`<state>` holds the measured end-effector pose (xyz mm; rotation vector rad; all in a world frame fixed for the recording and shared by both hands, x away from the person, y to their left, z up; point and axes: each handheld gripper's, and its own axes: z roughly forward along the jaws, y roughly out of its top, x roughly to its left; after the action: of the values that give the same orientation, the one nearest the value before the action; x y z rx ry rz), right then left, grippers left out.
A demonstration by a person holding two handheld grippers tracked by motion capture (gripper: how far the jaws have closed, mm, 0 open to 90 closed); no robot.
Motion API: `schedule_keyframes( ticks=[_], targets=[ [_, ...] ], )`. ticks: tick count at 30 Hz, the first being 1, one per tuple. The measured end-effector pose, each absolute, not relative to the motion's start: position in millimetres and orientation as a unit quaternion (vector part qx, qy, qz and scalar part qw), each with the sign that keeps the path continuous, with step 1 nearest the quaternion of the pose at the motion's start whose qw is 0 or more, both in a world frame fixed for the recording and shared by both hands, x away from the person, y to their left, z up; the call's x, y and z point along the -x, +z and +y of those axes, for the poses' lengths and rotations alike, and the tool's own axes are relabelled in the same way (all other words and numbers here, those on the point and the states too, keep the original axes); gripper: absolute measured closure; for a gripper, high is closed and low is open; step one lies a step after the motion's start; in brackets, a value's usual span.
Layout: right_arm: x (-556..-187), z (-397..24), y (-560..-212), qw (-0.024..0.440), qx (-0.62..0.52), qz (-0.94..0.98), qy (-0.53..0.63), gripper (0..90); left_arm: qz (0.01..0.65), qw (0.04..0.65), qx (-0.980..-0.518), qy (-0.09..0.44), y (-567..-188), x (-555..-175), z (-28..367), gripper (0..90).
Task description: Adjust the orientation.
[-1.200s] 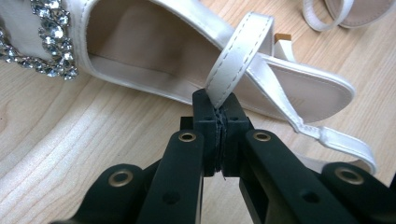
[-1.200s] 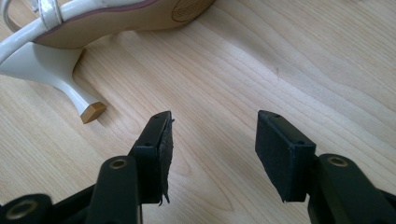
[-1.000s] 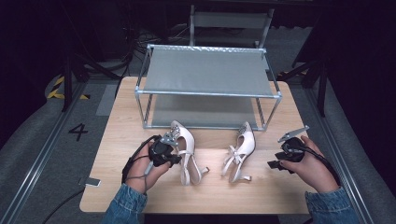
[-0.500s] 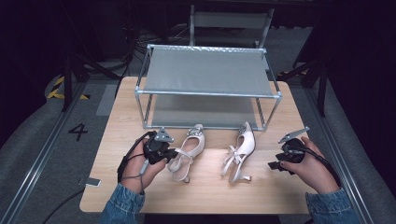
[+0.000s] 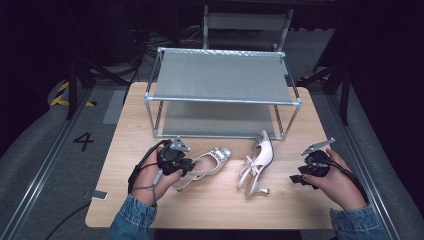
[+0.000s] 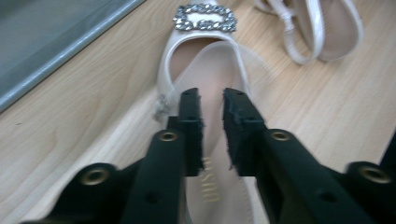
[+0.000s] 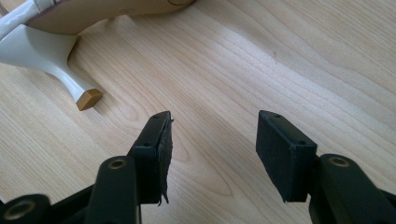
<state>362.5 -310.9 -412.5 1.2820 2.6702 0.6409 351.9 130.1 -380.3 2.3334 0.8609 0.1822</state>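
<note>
Buckled slingback shoe (image 5: pixel 205 165) has been turned toe-out by left gripper (image 6: pixel 211 128), jaws nearly closed on its side strap. Right gripper (image 7: pixel 212 154) is held wide open, empty; second shoe (image 5: pixel 256 162) lies left of it. Likely racking prep.

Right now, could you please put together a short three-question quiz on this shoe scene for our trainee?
1. True or false: the right gripper is clamped on a heel.
2. Which gripper holds the buckled shoe? A) left B) right C) neither
3. Fill in: the other shoe lies on its ____ in front of the rack.

Key: 1 false, its jaws stand open over bare table. 2 A, the left gripper is closed on the shoe's side edge. 3 side.
</note>
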Motion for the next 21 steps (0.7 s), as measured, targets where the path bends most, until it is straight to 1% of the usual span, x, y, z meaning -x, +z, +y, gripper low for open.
schedule_keyframes(
  ticks=[2,4,6,8,11,13,16,21],
  targets=[
    [-362,-311,-412,0.056,-0.424,0.879,0.211,46.5,0.328,0.327,-0.883,0.068,-378,-351,129,65.3],
    [-361,-311,-412,0.057,-0.424,0.879,0.211,46.4,0.328,0.333,-0.882,0.063,-377,-351,127,63.9],
    [-360,-312,-413,0.057,-0.424,0.879,0.21,46.4,0.327,0.346,-0.878,0.053,-376,-350,122,59.2],
    [-359,-313,-414,0.058,-0.425,0.879,0.209,46.3,0.316,0.338,-0.885,0.057,-378,-350,115,55.8],
    [-356,-314,-416,0.06,-0.426,0.879,0.206,45.9,0.298,0.318,-0.898,0.055,-380,-351,105,55.2],
    [-355,-314,-416,0.062,-0.425,0.879,0.205,45.8,0.297,0.306,-0.903,0.054,-381,-352,101,53.9],
    [-353,-314,-418,0.061,-0.426,0.879,0.204,45.8,0.297,0.3,-0.905,0.051,-384,-356,97,55.0],
    [-349,-315,-424,0.059,-0.425,0.882,0.197,45.8,0.304,0.26,-0.916,0.039,-398,-363,86,58.5]
  ],
)
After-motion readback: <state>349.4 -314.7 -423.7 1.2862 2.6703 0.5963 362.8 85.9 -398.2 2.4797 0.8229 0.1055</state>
